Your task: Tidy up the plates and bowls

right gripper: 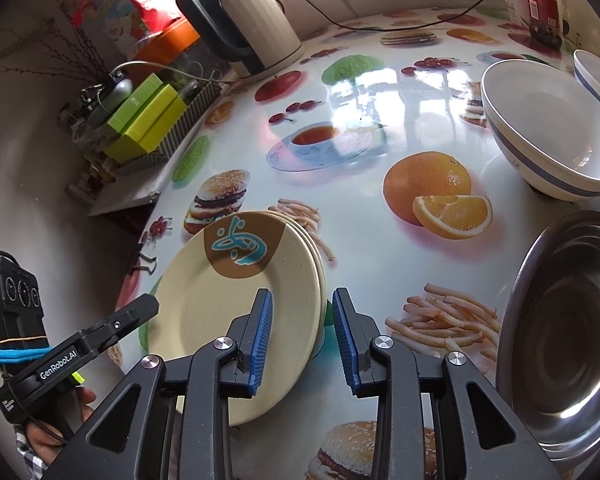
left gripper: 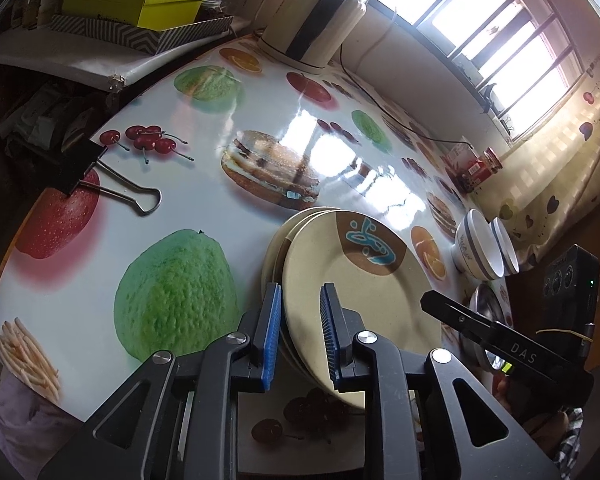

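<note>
A stack of beige plates (left gripper: 360, 276) with a brown and blue motif lies on the table; it also shows in the right wrist view (right gripper: 220, 304). My left gripper (left gripper: 300, 332) is open, its jaws on either side of the stack's near edge. My right gripper (right gripper: 304, 336) is open, its jaws on either side of the stack's right rim. Two white bowls with blue bands (left gripper: 480, 246) stand beyond the plates; they also show at the right of the right wrist view (right gripper: 548, 132). A steel plate (right gripper: 564, 332) lies at the right.
The table (left gripper: 204, 208) has a glossy food-print cover. A cream kettle (right gripper: 256, 28) with its cord stands at the back. Green boxes (left gripper: 136, 0) sit on a side shelf. A binder clip (left gripper: 100, 176) grips the table edge. A red jar (right gripper: 544, 4) stands far right.
</note>
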A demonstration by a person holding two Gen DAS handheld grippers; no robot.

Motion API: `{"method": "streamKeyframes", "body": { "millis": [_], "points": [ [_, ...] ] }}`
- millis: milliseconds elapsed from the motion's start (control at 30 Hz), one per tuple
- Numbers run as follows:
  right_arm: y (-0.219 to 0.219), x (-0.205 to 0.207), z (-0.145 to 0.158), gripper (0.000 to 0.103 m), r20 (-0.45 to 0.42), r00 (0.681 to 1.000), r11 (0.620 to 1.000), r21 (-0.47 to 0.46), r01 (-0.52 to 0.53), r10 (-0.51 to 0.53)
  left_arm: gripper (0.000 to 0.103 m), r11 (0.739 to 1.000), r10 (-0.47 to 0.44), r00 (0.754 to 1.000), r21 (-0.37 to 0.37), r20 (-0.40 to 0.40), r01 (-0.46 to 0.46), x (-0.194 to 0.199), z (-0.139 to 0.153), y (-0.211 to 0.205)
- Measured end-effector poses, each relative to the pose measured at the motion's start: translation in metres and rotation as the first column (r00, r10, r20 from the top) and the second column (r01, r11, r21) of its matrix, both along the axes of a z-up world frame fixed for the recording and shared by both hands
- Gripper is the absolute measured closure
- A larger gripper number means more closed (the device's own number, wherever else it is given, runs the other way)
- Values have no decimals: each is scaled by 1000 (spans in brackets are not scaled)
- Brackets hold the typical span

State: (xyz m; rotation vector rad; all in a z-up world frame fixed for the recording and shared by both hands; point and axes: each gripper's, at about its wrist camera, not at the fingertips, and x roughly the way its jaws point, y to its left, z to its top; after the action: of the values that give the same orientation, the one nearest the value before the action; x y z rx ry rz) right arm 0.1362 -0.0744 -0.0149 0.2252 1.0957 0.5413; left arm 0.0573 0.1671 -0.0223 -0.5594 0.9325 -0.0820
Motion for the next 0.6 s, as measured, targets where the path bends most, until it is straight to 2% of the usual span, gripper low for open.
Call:
{"method": "streamKeyframes", "body": {
  "millis": [400, 600],
  "points": [
    [-3, -33, 10, 72, 52, 997, 998, 4, -56, 56, 81, 998, -28, 1000, -60, 3, 28, -24, -3, -3],
    [-4, -46, 13, 76, 67, 995, 997, 16, -71, 70, 81, 997, -42, 999, -66, 2, 42, -31, -6, -9]
  ]
}}
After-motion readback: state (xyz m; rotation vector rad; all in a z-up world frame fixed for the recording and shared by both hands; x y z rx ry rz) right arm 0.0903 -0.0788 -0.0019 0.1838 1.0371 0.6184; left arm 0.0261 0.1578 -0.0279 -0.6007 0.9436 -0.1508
